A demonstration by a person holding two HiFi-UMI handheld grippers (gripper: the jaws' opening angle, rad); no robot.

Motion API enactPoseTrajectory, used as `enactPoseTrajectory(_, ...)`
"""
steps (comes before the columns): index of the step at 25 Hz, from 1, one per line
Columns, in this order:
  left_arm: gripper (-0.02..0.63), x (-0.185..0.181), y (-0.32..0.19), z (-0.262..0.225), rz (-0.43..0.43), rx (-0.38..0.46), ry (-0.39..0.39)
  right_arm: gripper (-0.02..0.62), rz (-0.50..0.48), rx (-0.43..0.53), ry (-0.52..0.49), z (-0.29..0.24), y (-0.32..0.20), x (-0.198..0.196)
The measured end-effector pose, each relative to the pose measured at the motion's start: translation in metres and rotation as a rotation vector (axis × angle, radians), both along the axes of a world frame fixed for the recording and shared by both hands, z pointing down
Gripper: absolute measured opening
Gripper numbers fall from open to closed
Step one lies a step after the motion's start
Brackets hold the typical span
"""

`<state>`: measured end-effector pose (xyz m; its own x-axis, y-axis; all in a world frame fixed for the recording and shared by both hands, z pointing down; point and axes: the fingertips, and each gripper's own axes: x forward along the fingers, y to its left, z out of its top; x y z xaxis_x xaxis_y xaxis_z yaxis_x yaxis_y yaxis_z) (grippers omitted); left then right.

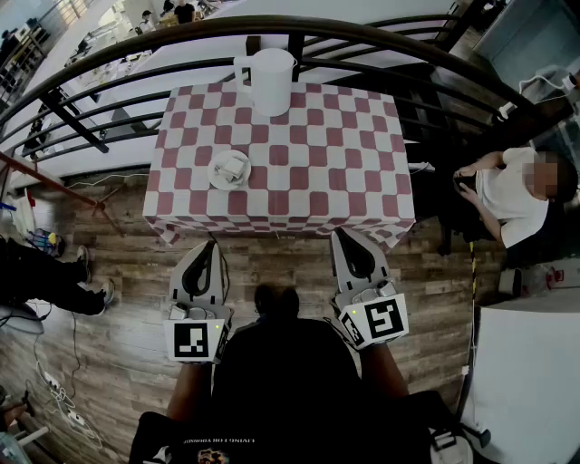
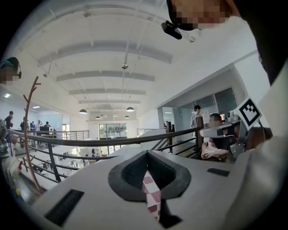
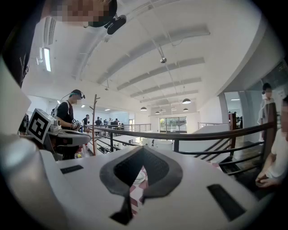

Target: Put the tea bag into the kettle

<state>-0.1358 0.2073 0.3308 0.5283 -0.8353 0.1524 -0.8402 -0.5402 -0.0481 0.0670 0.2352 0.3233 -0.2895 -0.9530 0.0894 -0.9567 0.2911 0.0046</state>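
In the head view a white kettle (image 1: 270,80) stands at the far edge of a table under a red-and-white checked cloth (image 1: 326,163). Nearer, left of the middle, a small white plate (image 1: 214,175) holds the tea bag (image 1: 233,167). Both grippers hang over the wooden floor, short of the table's near edge. My left gripper (image 1: 207,246) (image 2: 146,153) is shut with nothing in it. My right gripper (image 1: 348,236) (image 3: 143,149) is shut and empty too. Through each gripper's jaw slit only a strip of the checked cloth shows.
A dark curved railing (image 1: 272,27) runs behind the table. A seated person (image 1: 507,195) is close to the table's right side. Another person's legs (image 1: 45,272) are at the left, with cables (image 1: 63,403) on the floor. A thin red pole (image 1: 54,186) leans at left.
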Motion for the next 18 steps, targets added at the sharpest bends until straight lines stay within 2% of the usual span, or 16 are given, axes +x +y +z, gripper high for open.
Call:
enactPoseTrajectory(12,0.006,-0.008,-0.002,-0.001,0.002,-0.002,0.002,0.015,-0.005,0.003,0.0,-0.004,-0.002,-0.01)
enactPoseTrajectory(18,0.006,-0.015,-0.001,0.003,0.006,-0.015,0.006,0.017,-0.012,0.013,-0.046,-0.005,-0.002,-0.015)
